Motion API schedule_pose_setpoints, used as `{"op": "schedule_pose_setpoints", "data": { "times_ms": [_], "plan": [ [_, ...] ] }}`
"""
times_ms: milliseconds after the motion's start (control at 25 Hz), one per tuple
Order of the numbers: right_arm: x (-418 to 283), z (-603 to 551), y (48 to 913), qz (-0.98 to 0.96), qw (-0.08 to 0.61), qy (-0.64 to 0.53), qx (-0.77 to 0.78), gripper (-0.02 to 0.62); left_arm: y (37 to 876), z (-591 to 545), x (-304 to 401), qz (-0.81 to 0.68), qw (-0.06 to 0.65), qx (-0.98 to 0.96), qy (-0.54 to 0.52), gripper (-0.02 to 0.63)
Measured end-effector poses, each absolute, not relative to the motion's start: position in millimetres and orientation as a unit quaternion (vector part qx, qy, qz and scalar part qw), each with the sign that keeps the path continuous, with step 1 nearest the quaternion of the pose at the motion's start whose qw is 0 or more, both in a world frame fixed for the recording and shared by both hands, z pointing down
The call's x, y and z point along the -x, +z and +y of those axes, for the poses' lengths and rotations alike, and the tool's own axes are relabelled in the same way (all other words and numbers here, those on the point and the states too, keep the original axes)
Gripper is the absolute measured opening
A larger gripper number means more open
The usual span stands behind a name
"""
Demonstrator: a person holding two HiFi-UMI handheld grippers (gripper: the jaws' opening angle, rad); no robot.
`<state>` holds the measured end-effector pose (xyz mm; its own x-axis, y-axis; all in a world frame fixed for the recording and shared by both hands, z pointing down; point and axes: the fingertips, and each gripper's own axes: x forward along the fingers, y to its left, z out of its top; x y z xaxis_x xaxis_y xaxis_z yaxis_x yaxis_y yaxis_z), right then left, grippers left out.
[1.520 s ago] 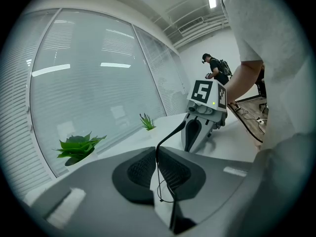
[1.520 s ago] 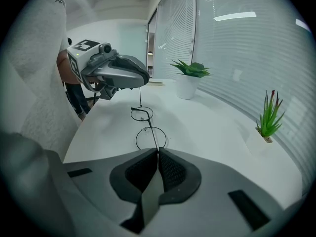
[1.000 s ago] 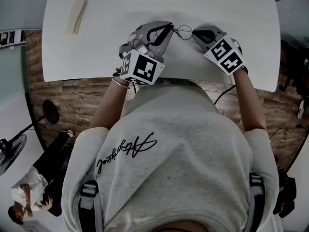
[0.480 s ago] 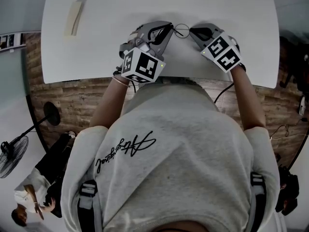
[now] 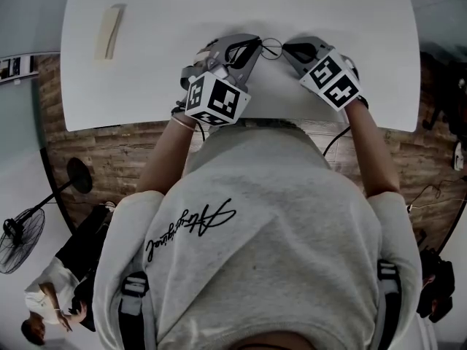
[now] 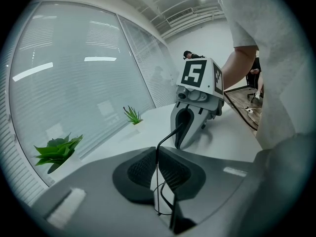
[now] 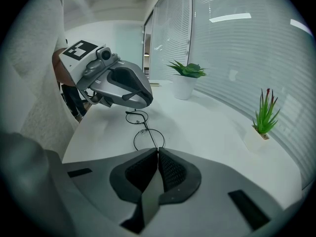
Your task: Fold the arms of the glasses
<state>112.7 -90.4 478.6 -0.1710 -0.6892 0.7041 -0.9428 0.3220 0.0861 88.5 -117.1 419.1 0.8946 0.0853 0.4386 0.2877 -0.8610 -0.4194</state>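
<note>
Dark grey ribbed pads [image 6: 140, 168] on the left gripper [image 6: 157, 151] are squeezed together on one thin black wire arm of the glasses [image 6: 167, 137], so that side has a proper grip. The wire comes up out of the jaws and curves off toward the right gripper [image 6: 180, 141], which sits just across from it. The right gripper view says the same for the other hand: jaws pinched tight on the frame right at the rim of one round lens, with the second lens just beyond it, nearer the left gripper. So both are clamped on the same pair, one at each end.

From the head view the glasses [image 5: 271, 47] are strung between the two gripper tips, about mid-table, low over the white table [image 5: 146, 86]. Can't tell if the lenses actually touch the top. The marker cubes [image 5: 214, 98] sit on the near side, with the person's forearms [image 5: 164, 159] coming in over the near edge.

Further out, a pale flat block [image 5: 109, 26] lies on the far left of the table, well apart from everything. Small potted plants [image 7: 185, 78] stand along the far edge by the window blinds [image 7: 237, 43]. Off the table there's wood flooring [image 5: 109, 159] and a standing fan [image 5: 14, 235] down on the left.
</note>
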Motion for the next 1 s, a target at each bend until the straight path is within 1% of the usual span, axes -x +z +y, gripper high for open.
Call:
{"op": "schedule_pose_setpoints", "data": {
  "times_ms": [1000],
  "plan": [
    [-113, -93, 480, -0.739, 0.335, 0.186, -0.554, 0.011, 443, -106, -98, -0.153, 0.258, 0.922, -0.243, 0.012]
  ]
}}
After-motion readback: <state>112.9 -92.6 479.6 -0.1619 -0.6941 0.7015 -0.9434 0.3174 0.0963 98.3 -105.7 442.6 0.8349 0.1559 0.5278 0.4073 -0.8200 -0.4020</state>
